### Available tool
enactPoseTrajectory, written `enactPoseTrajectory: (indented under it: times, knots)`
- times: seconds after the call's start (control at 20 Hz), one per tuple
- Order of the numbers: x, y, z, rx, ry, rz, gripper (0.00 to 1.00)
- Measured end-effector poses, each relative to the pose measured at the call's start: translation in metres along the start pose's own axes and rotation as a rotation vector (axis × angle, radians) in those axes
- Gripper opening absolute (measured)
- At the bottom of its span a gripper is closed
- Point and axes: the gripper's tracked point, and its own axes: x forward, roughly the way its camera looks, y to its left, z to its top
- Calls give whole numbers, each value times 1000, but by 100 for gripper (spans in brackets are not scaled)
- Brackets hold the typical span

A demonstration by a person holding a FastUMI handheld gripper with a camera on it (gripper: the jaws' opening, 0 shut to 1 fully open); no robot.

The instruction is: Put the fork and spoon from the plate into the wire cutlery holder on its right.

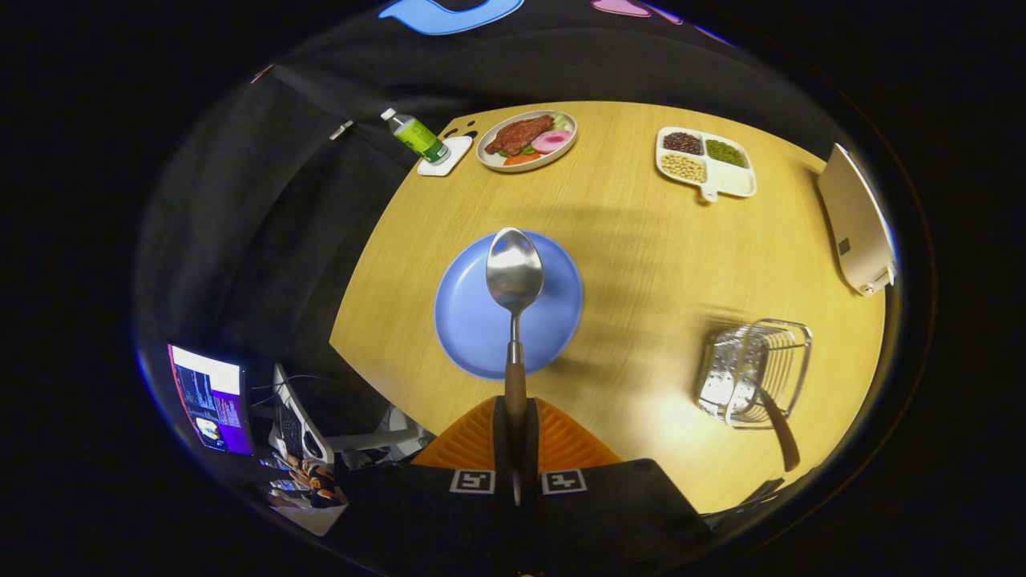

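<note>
My gripper is shut on the brown handle of a metal spoon, which sticks out straight ahead of the fingers, bowl outward. I hold it in the air above the blue plate, which lies bare on the wooden table. The wire cutlery holder stands to the right of the plate, near the table's edge. A dark-handled utensil, most likely the fork, leans in the holder with its handle poking out toward me.
At the far side of the table are a plate of toy food, a green bottle on a white coaster and a white divided tray of beans. A pale flat device lies at the right edge. A lit screen is down left.
</note>
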Motion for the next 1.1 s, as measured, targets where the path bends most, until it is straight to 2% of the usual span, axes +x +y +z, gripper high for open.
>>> enactPoseTrajectory:
  times: [0.15,0.35,0.5,0.85,1.1]
  knots:
    - [-40,-36,-8,-16,25,-62,7]
    - [-79,-85,-21,-81,124,-150,6]
    - [-97,-113,-27,-93,205,-180,7]
    - [-109,-170,-44,-154,456,-237,7]
    - [-91,-188,-33,-186,546,-224,8]
